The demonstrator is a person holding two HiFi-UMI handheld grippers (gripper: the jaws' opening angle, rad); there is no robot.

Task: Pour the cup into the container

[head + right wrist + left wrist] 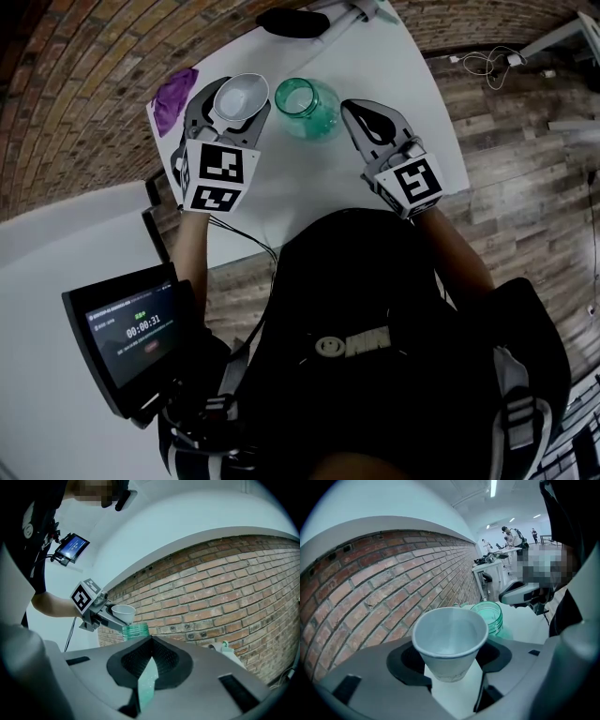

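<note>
Brick wall runs behind a white surface point(281, 187) that carries a green glass jar point(307, 106) and a purple cloth point(175, 94). Left tongs point(450, 665) grip a white paper cup point(449, 639) by its sides. They hold it just beside the jar's open mouth, on the jar's left in the head view. Right tongs point(150, 641) are closed on nothing, just beside the jar's other side.

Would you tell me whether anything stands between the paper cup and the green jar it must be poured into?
Nothing visible does. The paper cup, gripped in the left tongs, is right beside the green jar, whose mouth is open. The right tongs sit on the jar's other side, clear of that path.
</note>
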